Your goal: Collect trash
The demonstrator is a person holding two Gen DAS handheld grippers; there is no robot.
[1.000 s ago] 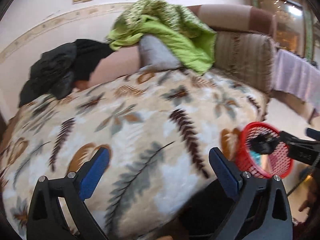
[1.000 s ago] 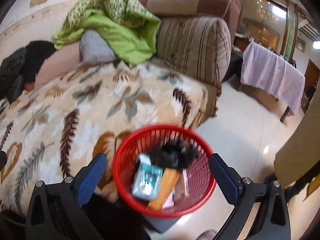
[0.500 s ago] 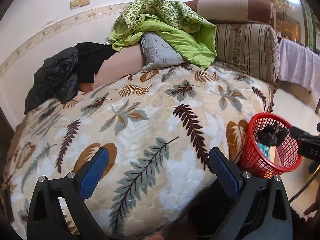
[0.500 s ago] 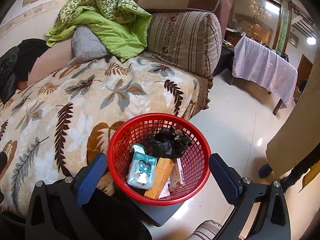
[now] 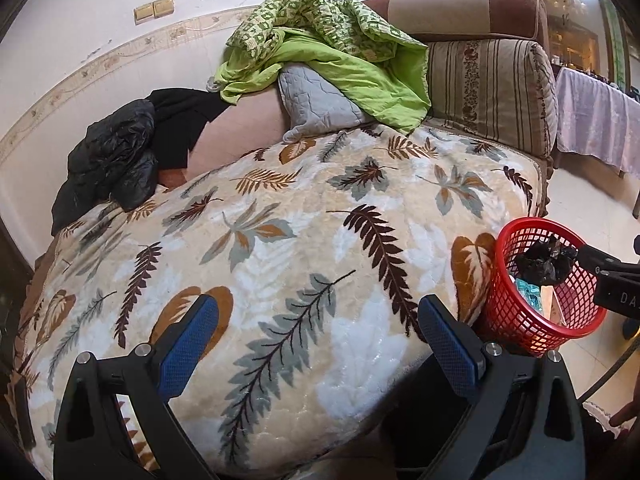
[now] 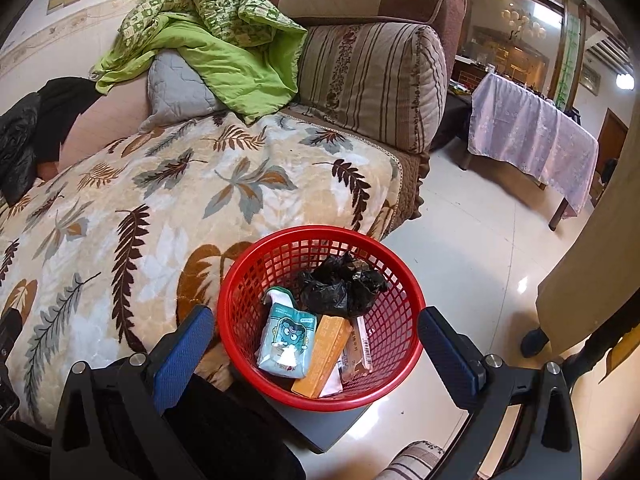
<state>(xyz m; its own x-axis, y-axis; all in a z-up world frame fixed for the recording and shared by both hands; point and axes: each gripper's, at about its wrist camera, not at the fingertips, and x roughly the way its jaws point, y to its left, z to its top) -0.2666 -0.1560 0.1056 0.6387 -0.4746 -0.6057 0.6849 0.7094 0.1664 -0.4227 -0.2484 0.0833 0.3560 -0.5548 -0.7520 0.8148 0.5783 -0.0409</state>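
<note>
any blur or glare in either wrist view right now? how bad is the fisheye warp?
Left wrist: sharp, no motion blur; strong barrel warp bows the wall border; dark vignette corners. Right wrist: sharp, red basket contents readable; glare spots on the tiled floor; bright lamp blown out at right edge.

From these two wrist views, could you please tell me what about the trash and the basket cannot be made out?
- Bottom of the red basket, right wrist view: covered by the black bag, tissue pack and orange box.
- Basket's contents, left wrist view: mostly hidden by its mesh wall.
- Print on the wrappers: too small.
- What the basket stands on: only a grey corner shows.
</note>
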